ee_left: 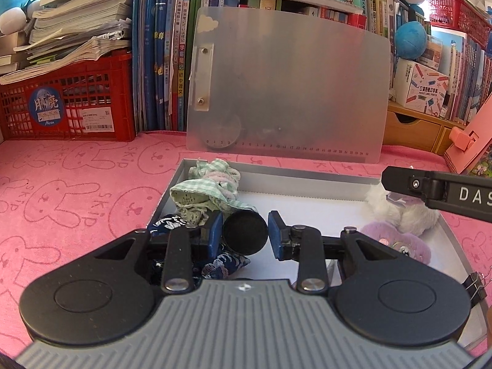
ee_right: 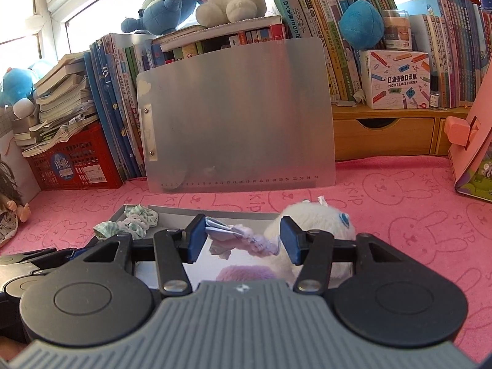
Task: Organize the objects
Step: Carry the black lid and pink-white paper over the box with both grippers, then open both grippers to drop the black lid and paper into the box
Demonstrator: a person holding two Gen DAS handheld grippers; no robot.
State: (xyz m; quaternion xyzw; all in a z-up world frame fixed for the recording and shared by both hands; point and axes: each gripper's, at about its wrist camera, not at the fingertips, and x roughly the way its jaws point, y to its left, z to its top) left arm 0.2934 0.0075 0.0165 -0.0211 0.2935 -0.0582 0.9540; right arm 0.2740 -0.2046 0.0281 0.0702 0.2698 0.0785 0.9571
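A: What's in the left gripper (ee_left: 245, 235)?
B: Its jaws clamp a black round disc (ee_left: 245, 235) over the grey tray (ee_left: 307, 181).
A: And the right gripper (ee_right: 243, 238)?
B: Jaws partly apart, gripping purple fabric (ee_right: 243, 236) beside the white plush toy (ee_right: 319, 218) on the pink table (ee_right: 399, 230).

Right tongs (ee_right: 243, 238) grip a lilac fabric piece (ee_right: 243, 236) above the tray (ee_right: 172, 212).

Kid's study desk at home: packed books (ee_right: 338, 40), plush toys (ee_right: 230, 0), pink bunny-print cloth (ee_left: 77, 190), doll (ee_right: 9, 212).
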